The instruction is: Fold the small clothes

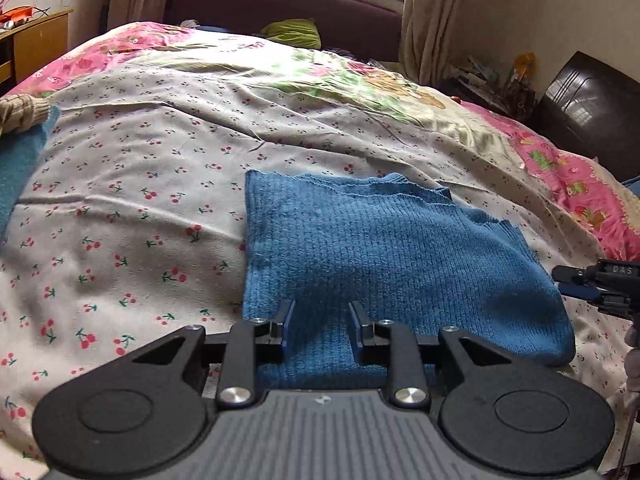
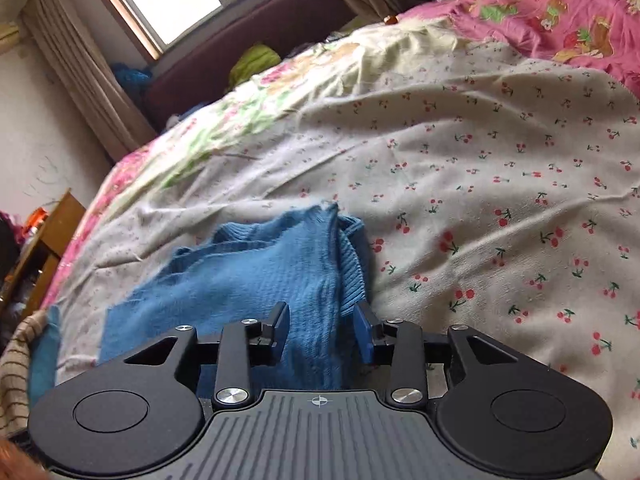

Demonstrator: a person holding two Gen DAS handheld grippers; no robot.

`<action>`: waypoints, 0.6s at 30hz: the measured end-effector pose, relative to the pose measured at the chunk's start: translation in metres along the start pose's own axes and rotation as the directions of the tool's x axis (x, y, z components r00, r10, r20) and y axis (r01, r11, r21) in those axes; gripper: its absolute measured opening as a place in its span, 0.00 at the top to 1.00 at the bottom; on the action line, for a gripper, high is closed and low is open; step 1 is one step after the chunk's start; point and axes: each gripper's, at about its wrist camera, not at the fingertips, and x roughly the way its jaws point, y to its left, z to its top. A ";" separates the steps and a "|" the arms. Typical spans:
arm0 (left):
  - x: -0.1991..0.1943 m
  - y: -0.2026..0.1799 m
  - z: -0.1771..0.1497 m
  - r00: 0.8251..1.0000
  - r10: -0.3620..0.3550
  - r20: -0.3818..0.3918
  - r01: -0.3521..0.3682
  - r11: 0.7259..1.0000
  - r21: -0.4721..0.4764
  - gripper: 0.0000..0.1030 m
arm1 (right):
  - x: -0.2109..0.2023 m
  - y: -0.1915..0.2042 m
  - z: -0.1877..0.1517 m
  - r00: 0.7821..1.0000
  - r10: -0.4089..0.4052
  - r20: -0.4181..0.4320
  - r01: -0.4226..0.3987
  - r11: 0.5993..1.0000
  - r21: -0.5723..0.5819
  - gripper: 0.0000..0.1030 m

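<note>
A blue knitted garment (image 1: 380,256) lies folded into a rough rectangle on the cherry-print bed sheet (image 1: 120,200). My left gripper (image 1: 322,312) hovers over its near edge, open, with the knit flat beneath the fingers and nothing pinched. The right gripper's tip (image 1: 592,284) shows at the garment's right side. In the right wrist view the same blue garment (image 2: 248,272) is bunched at its far corner. My right gripper (image 2: 322,316) stands open over its near end. Fabric shows between the fingers, but the pads do not press it.
A striped beige knit (image 1: 16,114) on a teal cloth (image 1: 20,168) lies at the bed's left edge. A wooden desk (image 1: 36,40) stands left and a dark cabinet (image 1: 592,108) right. A pink floral quilt (image 1: 576,184) covers the far and right sides of the bed.
</note>
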 end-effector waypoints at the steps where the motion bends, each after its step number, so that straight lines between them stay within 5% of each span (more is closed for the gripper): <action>1: 0.003 -0.002 -0.001 1.000 -0.004 -0.007 0.004 1.000 -0.001 0.63 | 0.009 0.000 0.000 1.000 -0.003 -0.019 0.003 1.000 0.005 0.65; 5: 0.010 -0.008 -0.003 1.000 -0.010 -0.025 0.010 1.000 0.016 0.63 | 0.016 0.005 0.000 0.999 -0.015 -0.034 0.014 1.000 -0.022 0.93; 11: 0.014 -0.024 -0.003 0.999 -0.036 -0.007 0.036 0.997 0.066 0.61 | 0.003 -0.012 0.016 0.998 -0.068 0.015 0.068 0.998 -0.008 0.94; 18: 0.043 -0.010 -0.025 0.995 -0.016 -0.097 0.018 1.000 0.018 0.59 | 0.029 -0.006 -0.003 0.984 -0.176 -0.015 0.174 0.980 -0.097 0.89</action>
